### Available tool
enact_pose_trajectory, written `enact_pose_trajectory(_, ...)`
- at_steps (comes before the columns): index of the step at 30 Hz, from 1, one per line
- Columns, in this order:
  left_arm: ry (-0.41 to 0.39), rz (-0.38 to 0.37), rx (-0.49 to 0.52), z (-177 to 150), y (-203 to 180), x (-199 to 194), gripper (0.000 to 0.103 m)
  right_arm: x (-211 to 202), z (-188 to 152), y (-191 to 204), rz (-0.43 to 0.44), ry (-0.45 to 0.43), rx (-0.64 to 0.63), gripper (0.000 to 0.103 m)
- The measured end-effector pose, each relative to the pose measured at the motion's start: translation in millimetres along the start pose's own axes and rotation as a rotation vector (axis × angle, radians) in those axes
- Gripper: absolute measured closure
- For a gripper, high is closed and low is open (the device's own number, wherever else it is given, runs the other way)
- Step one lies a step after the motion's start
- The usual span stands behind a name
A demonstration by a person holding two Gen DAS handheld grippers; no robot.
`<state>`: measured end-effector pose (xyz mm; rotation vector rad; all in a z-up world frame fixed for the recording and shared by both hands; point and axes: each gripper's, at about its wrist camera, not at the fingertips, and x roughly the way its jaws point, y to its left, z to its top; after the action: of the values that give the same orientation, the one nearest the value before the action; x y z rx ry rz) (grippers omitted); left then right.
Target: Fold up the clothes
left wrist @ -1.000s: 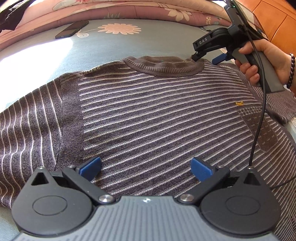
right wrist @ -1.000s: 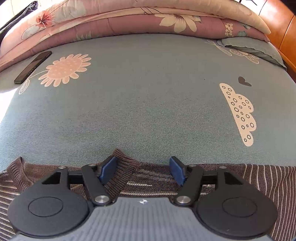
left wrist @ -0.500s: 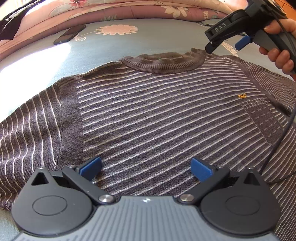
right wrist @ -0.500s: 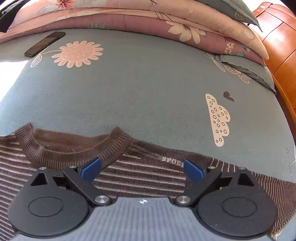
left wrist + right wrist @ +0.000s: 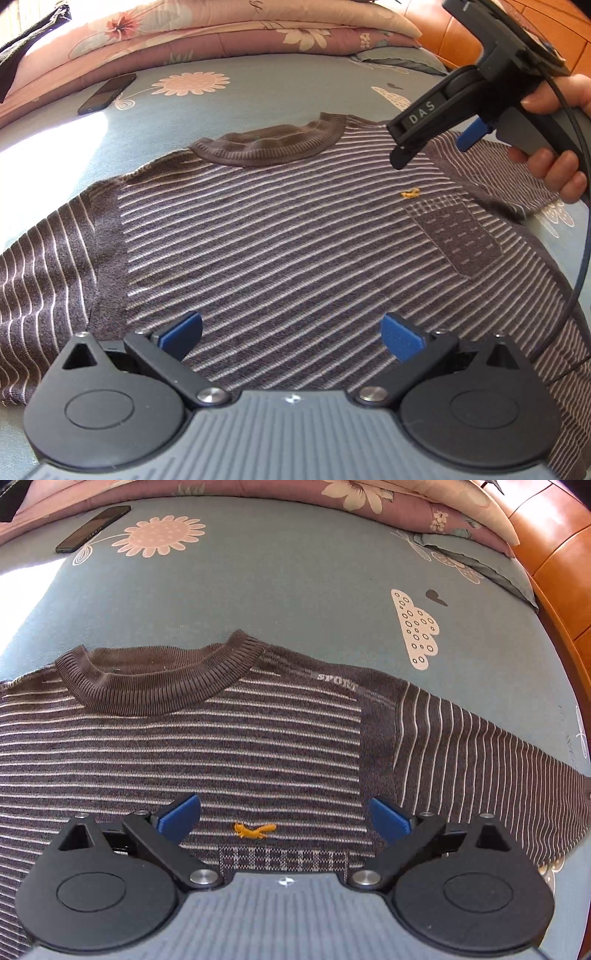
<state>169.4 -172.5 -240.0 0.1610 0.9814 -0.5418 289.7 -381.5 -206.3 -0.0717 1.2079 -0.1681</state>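
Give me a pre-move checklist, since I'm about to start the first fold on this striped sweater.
1. Sweater lies front up on the bed: ok.
2. Collar flat: ok.
3. Right gripper jaws open, just widened, nothing between them: ok.
4. Left gripper jaws open and empty: ok.
5. Phone clear of the sweater: ok.
6. Hem and cuffs smooth: cannot tell, out of view.

The sweater (image 5: 295, 240) runs off the left wrist view's left and right edges, and its hem is hidden behind the left gripper (image 5: 291, 332). In the right wrist view the right gripper (image 5: 284, 818) covers most of the checked chest pocket (image 5: 284, 858). The hand (image 5: 554, 147) is cut off by the frame's right edge. The phone (image 5: 92, 528) screen shows no readable detail.
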Motion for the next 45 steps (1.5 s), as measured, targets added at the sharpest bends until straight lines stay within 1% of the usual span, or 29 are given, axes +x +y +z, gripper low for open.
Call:
enact_pose_trajectory(1, 0.014, -0.017, 0.008, -4.0, -3.1, 1.6, 0.001, -1.4, -3.5, -0.2, 0.002, 0.004, 0.008, 0.001)
enact_pose_trajectory(6, 0.053, 0.078, -0.016, -21.2, 18.4, 18.2, 0.001, -10.2, -19.7, 0.8, 0.005, 0.018, 0.046, 0.001)
enact_pose_trajectory(9, -0.002, 0.057, -0.037, -13.5, 43.5, 1.0, 0.001, -19.0, -33.8, -3.3, 0.001, 0.012, 0.082, 0.001)
enact_pose_trajectory(11, -0.027, 0.006, -0.043, -8.7, 52.7, -12.8, 0.001, -24.7, -47.0, -8.2, 0.013, 0.011, 0.113, 0.0)
enact_pose_trajectory(14, -0.027, -0.083, -0.03, -12.6, 46.7, -29.7, 0.001, -34.8, -72.7, -18.9, 0.048, 0.013, 0.163, 0.0)
enact_pose_trajectory(16, -0.015, -0.129, -0.016, -18.8, 38.6, -38.1, 0.001, -40.3, -96.0, -27.2, 0.092, 0.02, 0.183, 0.0)
enact_pose_trajectory(18, 0.013, -0.157, 0.014, -32.8, 24.4, -41.7, 0.001, -43.1, -118.6, -33.4, 0.127, 0.03, 0.197, 0.0)
enact_pose_trajectory(20, 0.018, -0.169, 0.042, -48.8, 9.6, -45.8, 0.001, -43.2, -140.5, -39.0, 0.16, 0.042, 0.207, 0.0)
enact_pose_trajectory(22, 0.04, -0.187, 0.056, -61.9, -1.5, -45.9, 0.001, -38.9, -158.1, -40.9, 0.173, 0.056, 0.208, 0.0)
enact_pose_trajectory(24, 0.069, -0.196, 0.055, -72.2, -8.6, -43.4, 0.001, -29.7, -172.7, -42.1, 0.168, 0.077, 0.213, 0.0)
enact_pose_trajectory(27, 0.095, -0.197, 0.021, -84.2, -9.5, -35.6, 0.001, -13.5, -191.6, -43.9, 0.166, 0.117, 0.258, 0.0)
enact_pose_trajectory(29, 0.065, -0.195, 0.02, -91.6, -8.1, -34.7, 0.001, -12.3, -200.1, -43.6, 0.153, 0.092, 0.263, 0.0)
enact_pose_trajectory(31, 0.037, -0.199, -0.02, -94.7, -4.8, -36.6, 0.001, -13.5, -206.5, -40.4, 0.145, 0.059, 0.248, 0.0)
enact_pose_trajectory(33, 0.027, -0.207, -0.07, -95.7, -1.4, -37.4, 0.001, -13.5, -212.4, -37.1, 0.137, 0.034, 0.219, 0.0)
enact_pose_trajectory(36, 0.037, -0.221, -0.063, -94.5, 1.9, -37.0, 0.001, -13.7, -219.8, -33.4, 0.134, -0.003, 0.17, 0.0)
enact_pose_trajectory(37, 0.045, -0.222, -0.051, -93.8, 2.3, -37.0, 0.001, -13.9, -222.7, -33.7, 0.136, -0.022, 0.165, 0.0)
enact_pose_trajectory(39, 0.062, -0.215, -0.061, -93.8, 1.9, -38.6, 0.001, -14.2, -227.5, -35.3, 0.139, -0.058, 0.152, 0.0)
enact_pose_trajectory(41, 0.07, -0.211, -0.086, -95.3, 3.2, -40.9, 0.001, -14.4, -229.0, -32.8, 0.13, -0.066, 0.121, 0.0)
enact_pose_trajectory(43, 0.06, -0.208, -0.124, -100.9, 7.7, -44.9, 0.001, -14.1, -228.7, -30.9, 0.123, -0.065, 0.107, 0.0)
enact_pose_trajectory(45, 0.053, -0.188, -0.125, -108.1, 8.1, -50.3, 0.001, -14.1, -227.6, -31.1, 0.121, -0.055, 0.103, 0.0)
